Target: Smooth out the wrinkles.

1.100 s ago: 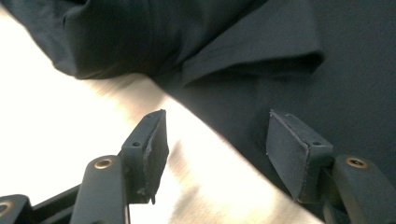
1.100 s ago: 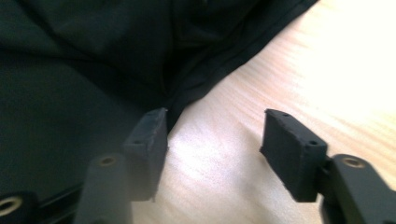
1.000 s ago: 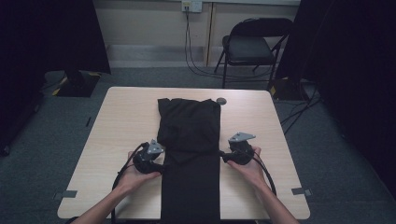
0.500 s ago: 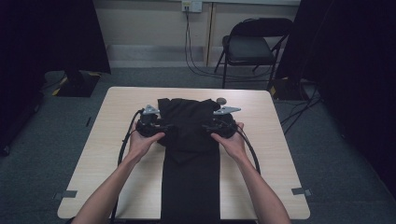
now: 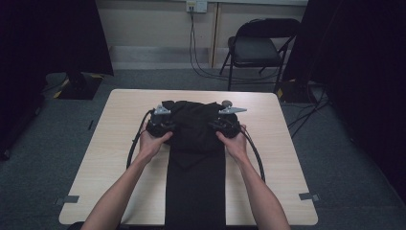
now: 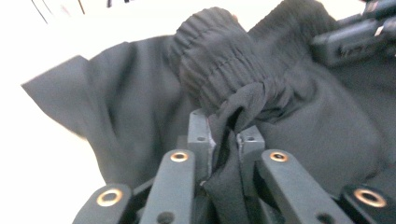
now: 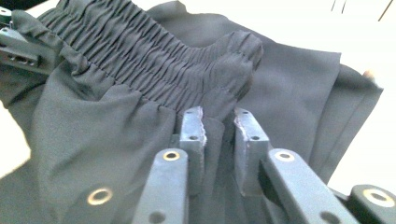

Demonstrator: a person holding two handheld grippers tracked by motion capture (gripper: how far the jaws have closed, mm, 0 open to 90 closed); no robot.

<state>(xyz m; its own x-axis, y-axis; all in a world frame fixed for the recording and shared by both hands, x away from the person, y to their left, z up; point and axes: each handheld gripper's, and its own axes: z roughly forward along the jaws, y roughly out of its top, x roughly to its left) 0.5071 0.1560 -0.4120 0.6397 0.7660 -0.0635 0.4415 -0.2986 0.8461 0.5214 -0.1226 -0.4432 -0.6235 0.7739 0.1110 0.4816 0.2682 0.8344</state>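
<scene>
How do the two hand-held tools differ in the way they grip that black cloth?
The left tool pinches a thick bunched fold near the gathered waistband; the right tool holds thinner cloth with a wider gap. The left tool's grey plate looks smaller than the right's. Both are clamped on the black garment.

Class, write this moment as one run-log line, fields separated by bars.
item: black garment on table | left tongs: shut on garment fabric | right tongs: shut on fabric below elastic waistband | phase: folding

lab/studio | black curtains [image 5: 57, 33] | folding chair [image 5: 258, 48] | taped floor [image 5: 67, 200]
</scene>
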